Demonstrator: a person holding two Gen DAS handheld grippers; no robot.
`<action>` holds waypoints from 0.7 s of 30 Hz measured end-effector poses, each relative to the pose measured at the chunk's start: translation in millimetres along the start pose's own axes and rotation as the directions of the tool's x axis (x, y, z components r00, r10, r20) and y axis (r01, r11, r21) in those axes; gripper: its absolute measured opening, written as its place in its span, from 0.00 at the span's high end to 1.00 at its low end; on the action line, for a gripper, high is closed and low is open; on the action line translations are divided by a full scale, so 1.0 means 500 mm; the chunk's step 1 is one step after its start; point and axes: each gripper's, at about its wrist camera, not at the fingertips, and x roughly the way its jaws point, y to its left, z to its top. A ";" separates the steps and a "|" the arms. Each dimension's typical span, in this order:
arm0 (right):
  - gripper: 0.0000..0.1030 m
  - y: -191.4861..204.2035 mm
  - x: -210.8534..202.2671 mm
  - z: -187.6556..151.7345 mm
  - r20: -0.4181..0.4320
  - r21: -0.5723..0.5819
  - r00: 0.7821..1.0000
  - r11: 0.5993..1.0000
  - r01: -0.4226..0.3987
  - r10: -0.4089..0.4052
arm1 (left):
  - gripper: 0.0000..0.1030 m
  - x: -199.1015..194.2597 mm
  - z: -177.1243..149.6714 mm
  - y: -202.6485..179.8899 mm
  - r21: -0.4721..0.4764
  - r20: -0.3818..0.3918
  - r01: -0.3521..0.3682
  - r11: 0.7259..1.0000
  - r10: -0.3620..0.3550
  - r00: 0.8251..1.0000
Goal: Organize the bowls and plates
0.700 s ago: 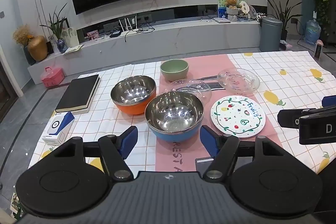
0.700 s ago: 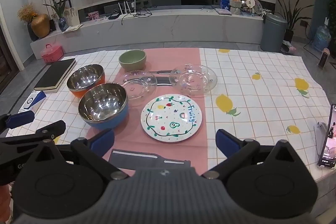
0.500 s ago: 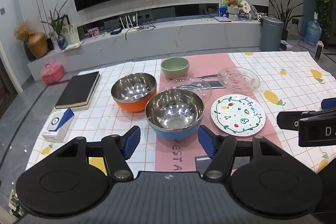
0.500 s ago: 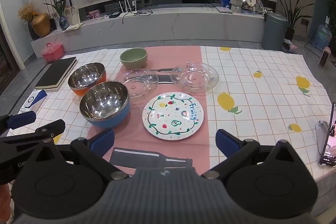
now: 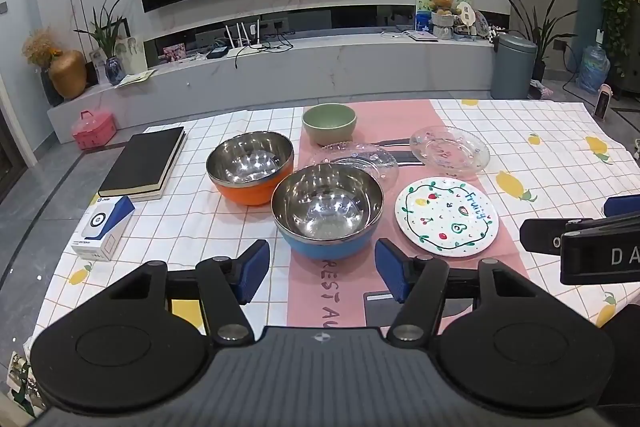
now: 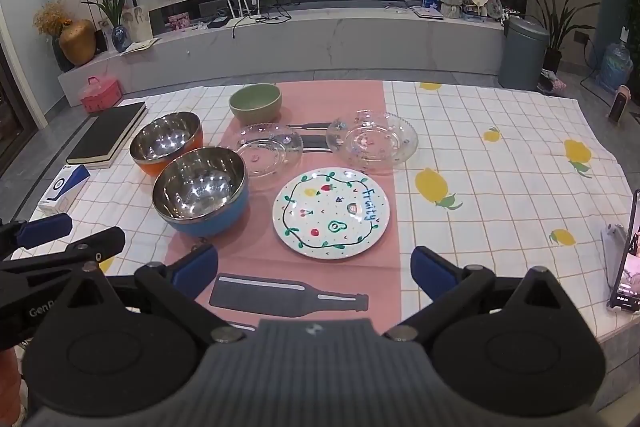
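Observation:
On the table stand a blue steel bowl (image 5: 327,211) (image 6: 200,189), an orange steel bowl (image 5: 250,167) (image 6: 166,141) and a green bowl (image 5: 329,123) (image 6: 255,102). A white fruit-painted plate (image 5: 446,215) (image 6: 331,213) lies right of the blue bowl. Two clear glass plates lie behind it, one at the left (image 5: 360,161) (image 6: 267,149) and one at the right (image 5: 450,151) (image 6: 372,139). My left gripper (image 5: 322,269) is open and empty, just in front of the blue bowl. My right gripper (image 6: 314,271) is open and empty, in front of the painted plate.
A black notebook (image 5: 144,161) and a blue-and-white box (image 5: 103,227) lie at the table's left edge. A phone (image 6: 626,255) stands at the right edge. The checked tablecloth (image 6: 500,187) with a pink runner covers the table. A TV wall and low shelf stand behind.
Both grippers have lifted and drawn back slightly, so the dishes sit a little lower and farther in view. Both stay open. No dish has moved.

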 end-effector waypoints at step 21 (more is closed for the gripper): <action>0.03 0.002 -0.007 -0.006 -0.011 -0.002 1.000 1.000 0.003 -0.003 | 0.30 -0.010 -0.011 -0.005 0.006 0.010 0.020 1.000 -0.020 1.000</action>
